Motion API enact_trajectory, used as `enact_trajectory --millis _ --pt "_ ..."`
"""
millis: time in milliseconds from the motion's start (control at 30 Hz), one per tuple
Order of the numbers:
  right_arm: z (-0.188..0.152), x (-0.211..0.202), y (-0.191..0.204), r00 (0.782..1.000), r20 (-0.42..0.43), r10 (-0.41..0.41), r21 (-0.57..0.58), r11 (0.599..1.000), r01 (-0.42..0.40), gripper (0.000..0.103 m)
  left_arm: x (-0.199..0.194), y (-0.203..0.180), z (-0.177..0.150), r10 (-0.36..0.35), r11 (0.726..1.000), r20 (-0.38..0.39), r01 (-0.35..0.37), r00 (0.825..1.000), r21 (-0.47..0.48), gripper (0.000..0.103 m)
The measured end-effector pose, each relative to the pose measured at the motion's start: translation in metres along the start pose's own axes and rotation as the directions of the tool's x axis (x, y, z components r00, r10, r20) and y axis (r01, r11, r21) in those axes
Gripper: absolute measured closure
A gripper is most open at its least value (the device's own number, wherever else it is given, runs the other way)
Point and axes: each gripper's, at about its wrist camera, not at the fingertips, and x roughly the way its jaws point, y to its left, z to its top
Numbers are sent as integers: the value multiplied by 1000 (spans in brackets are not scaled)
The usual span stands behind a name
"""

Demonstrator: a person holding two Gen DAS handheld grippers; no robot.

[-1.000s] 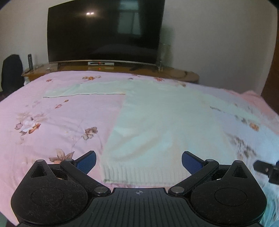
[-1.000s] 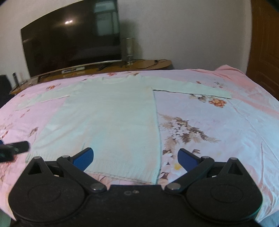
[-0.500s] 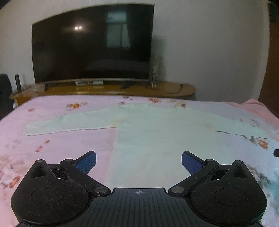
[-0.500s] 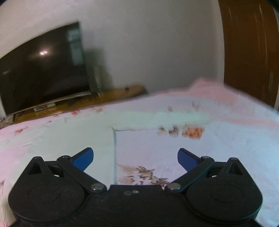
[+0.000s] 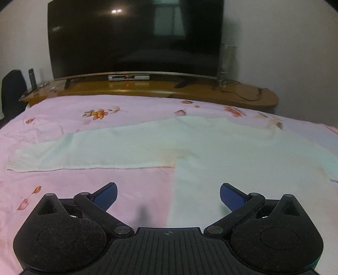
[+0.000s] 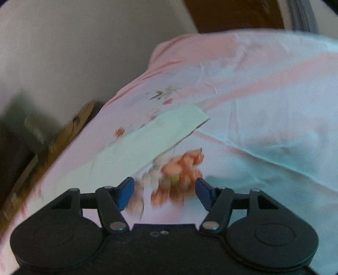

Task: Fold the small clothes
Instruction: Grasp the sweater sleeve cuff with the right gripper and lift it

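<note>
A pale mint long-sleeved sweater (image 5: 211,152) lies flat on the pink floral bedsheet (image 5: 88,184). In the left wrist view its left sleeve (image 5: 84,152) stretches to the left. My left gripper (image 5: 168,197) is open and empty, low over the sheet just below the sleeve's armpit. In the right wrist view the right sleeve (image 6: 147,141) runs diagonally, its cuff (image 6: 194,116) at the upper right. My right gripper (image 6: 164,193) is open and empty, over an orange flower print beside the sleeve.
A large dark TV (image 5: 135,36) stands on a wooden console (image 5: 152,88) past the far edge of the bed. A wall (image 6: 74,52) and a wooden door (image 6: 232,14) lie beyond the bed's right corner.
Both grippers moved forward from the hem toward the sleeves. The left one now faces the left sleeve. The right one swung right and tilted toward the right cuff, its jaws narrower.
</note>
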Motion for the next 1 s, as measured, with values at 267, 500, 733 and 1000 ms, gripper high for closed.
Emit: enact_trajectory --millis 267,500,733,1000 --pt "25 48 -30 994 39 103 209 972 -108 56 36 13 6 11 1000 4 -11 1000 -17 0" --pt "25 50 -28 995 44 90 205 974 -97 81 47 35 6 8 997 -32 -10 999 -78 0" --pt "29 38 20 993 81 80 22 996 -82 98 37 62 10 -12 992 -17 9 1000 -129 0" --pt "-42 22 181 955 -51 292 -405 868 -287 99 29 78 5 -12 989 -28 7 1000 -150 0"
